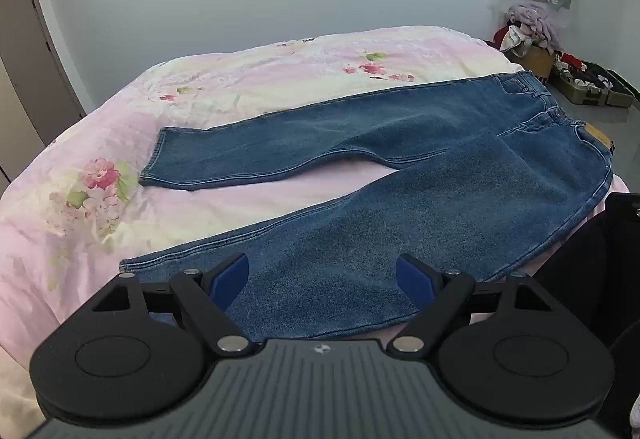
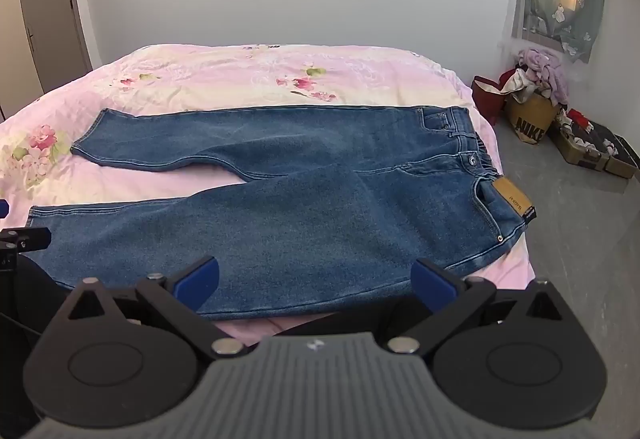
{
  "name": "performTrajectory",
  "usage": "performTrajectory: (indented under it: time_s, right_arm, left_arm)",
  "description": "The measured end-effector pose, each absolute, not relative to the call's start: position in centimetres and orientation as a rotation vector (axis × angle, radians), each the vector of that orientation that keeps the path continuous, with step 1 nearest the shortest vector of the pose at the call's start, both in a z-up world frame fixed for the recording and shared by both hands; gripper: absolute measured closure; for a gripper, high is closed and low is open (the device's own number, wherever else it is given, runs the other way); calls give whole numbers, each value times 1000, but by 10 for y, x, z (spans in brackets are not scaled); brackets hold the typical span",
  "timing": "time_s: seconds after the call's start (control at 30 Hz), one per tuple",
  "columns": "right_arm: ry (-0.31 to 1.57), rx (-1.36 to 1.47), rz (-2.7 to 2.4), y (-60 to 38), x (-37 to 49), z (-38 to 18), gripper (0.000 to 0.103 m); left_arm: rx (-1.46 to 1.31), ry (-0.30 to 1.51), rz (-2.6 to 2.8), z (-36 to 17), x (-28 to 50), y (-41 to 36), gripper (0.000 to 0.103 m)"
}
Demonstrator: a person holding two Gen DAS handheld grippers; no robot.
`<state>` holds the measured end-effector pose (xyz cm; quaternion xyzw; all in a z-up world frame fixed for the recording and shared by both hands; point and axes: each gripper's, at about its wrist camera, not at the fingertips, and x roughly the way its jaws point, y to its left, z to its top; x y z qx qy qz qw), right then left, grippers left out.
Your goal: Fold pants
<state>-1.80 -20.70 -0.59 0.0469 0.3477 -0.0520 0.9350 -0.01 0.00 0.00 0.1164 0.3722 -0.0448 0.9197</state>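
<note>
Bed [image 2: 240,71], pink floral cover, fills both wrist views. Grey floor to the right, with a brown paper bag [image 2: 530,123] of clothes at about 2 o'clock in the right view.

Blue jeans [image 2: 300,199] lie flat on the bed, front up. Waistband [image 2: 472,143] toward 3 o'clock, both legs running to 9 o'clock. Legs are splayed: a wedge of pink cover shows between them from the crotch outward. Far leg hem [image 1: 154,159] sits at 9 o'clock in the left view; near leg hem [image 1: 132,263] lies closer, just beyond the left gripper. Tan tag [image 2: 516,201] hangs at the waist near the bed's edge.

Left gripper [image 1: 322,275] hovers over the lower part of the near leg, fingers [image 1: 230,279] spread wide, nothing between them. Right gripper [image 2: 316,279] hovers over the thigh of the same leg, fingers [image 2: 198,279] likewise wide apart and empty. Both tilt down toward the cloth.

Step in hand, as I judge it: the start, no fold made yet. Next move likely calls for pinching the near leg's outer edge, hem end and hip end, and carrying it over onto the far leg, seams matched.
</note>
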Motion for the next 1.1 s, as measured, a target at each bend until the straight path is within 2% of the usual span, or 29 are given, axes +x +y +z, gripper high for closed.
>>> performTrajectory:
  time_s: [1.1]
  right_arm:
    - [709, 97, -93, -208, -18, -7, 5]
  left_arm:
    - [237, 762, -93, 4, -2, 0, 5]
